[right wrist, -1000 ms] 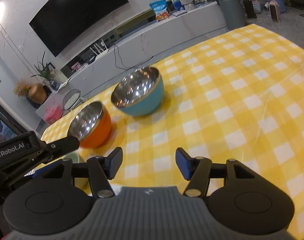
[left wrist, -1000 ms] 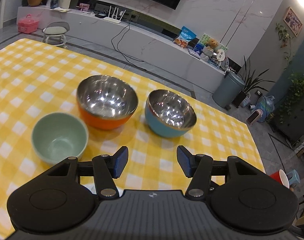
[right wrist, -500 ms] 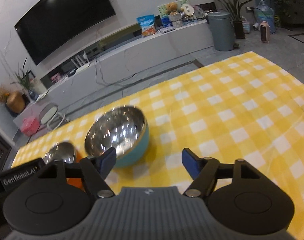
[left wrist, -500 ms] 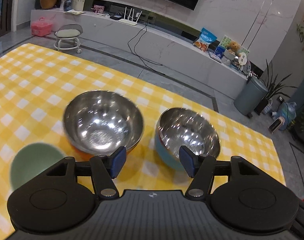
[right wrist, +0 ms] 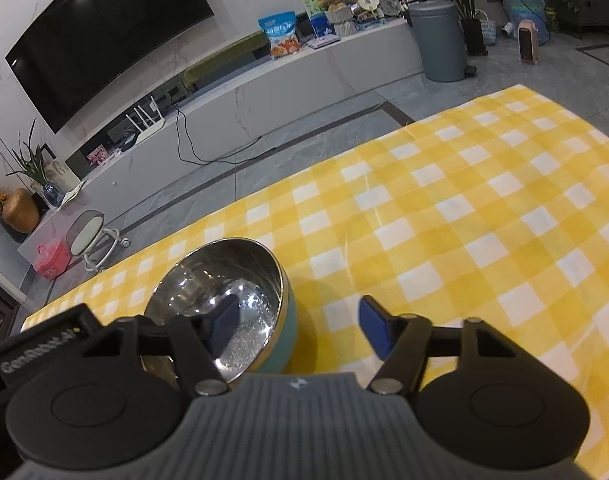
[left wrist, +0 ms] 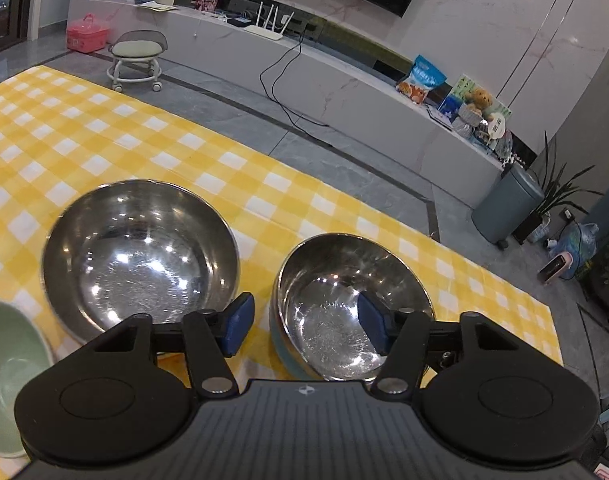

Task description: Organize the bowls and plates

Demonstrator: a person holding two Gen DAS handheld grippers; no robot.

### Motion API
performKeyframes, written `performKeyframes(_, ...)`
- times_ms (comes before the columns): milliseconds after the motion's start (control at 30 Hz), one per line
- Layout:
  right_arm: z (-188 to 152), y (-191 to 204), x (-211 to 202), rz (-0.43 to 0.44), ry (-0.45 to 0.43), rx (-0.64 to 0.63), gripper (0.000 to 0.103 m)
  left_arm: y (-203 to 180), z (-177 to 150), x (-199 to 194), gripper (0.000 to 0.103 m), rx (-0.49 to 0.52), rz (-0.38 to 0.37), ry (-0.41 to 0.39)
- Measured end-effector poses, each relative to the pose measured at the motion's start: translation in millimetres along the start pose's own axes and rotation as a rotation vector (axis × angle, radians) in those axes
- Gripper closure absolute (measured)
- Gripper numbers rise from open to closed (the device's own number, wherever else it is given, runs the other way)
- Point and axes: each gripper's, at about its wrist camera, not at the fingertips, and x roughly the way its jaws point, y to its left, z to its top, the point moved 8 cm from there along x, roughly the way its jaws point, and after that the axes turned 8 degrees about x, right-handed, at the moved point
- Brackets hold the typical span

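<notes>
Three bowls stand on the yellow check tablecloth (left wrist: pixel 104 140). A wide steel-lined bowl (left wrist: pixel 140 256) is at the left, and a steel-lined bowl with a blue outside (left wrist: pixel 328 280) is to its right. A pale green bowl (left wrist: pixel 4 360) is at the lower left edge. My left gripper (left wrist: pixel 306 328) straddles the blue bowl's left rim with its jaws closing; the pads stand clear of it. My right gripper (right wrist: pixel 300 330) straddles the right rim of the same blue bowl (right wrist: pixel 224 292), one finger over the inside and one outside. Its jaws are closing without touching.
The table's far edge (right wrist: pixel 344 152) runs just behind the bowls, with grey floor beyond. Bare cloth (right wrist: pixel 484 220) spreads to the right of the blue bowl. The left gripper's body (right wrist: pixel 36 356) sits close at the left in the right wrist view.
Both grippers have moved forward over the table to the blue bowl, which now lies between each pair of fingers. The green bowl has slid to the left wrist view's lower left edge.
</notes>
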Motion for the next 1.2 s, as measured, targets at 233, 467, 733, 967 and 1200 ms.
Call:
performKeyframes(233, -8, 0, 16, 0.000, 0.038, -0.007, 0.067, 5, -10, 18, 0.059, 0.007, 0.014, 0.039)
performKeyframes(467, -11, 4, 20, 0.023, 0.055, -0.008, 0.086, 4, -9, 20, 0.088, 0.047, 0.015, 0.040)
performKeyframes(733, -19, 1, -1, 0.004, 0.054, -0.026, 0.090, 3, -17, 1, 0.090, 0.084, 0.005, 0.060)
performKeyframes(967, -29, -16, -42, 0.020, 0.052, 0.014, 0.090, -5, -35, -35, 0.090, 0.108, -0.018, 0.083)
performKeyframes(1200, -46, -41, -95, 0.042, 0.032, 0.052, 0.090, -13, -63, -75, 0.090, 0.130, -0.060, 0.096)
